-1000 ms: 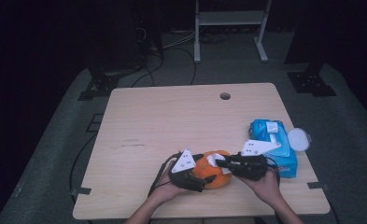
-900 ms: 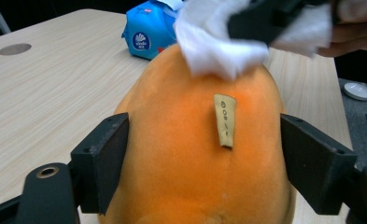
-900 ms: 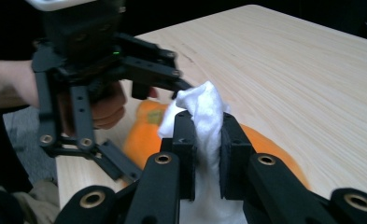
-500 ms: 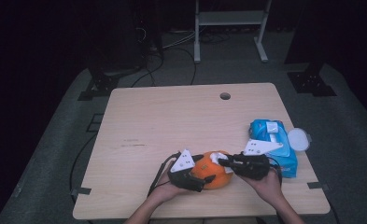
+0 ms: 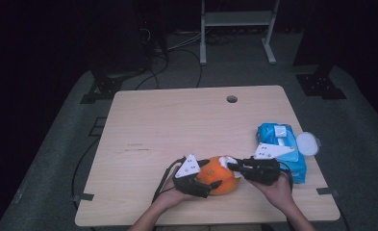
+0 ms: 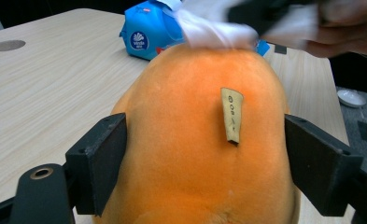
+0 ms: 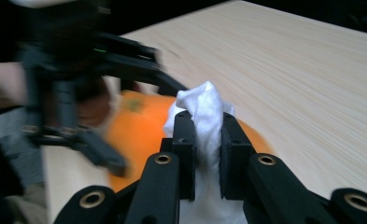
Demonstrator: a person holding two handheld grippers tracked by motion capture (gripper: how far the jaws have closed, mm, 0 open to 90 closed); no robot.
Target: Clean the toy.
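since the earlier frame the right gripper [image 5: 234, 167] has slid its white tissue wad [image 7: 204, 116] a little across the top of the round, matte orange fruit-like object [image 5: 216, 174], which sits at the near edge of the pale wooden table [image 5: 177, 125]. its jaws are clamped tight on the tissue. the left gripper [image 5: 210, 180] straddles the orange thing, jaws apart at its flanks, and looks to be steadying it. risks: if that hold is loose, a hard wipe may roll the object off the edge, or tear the tissue.
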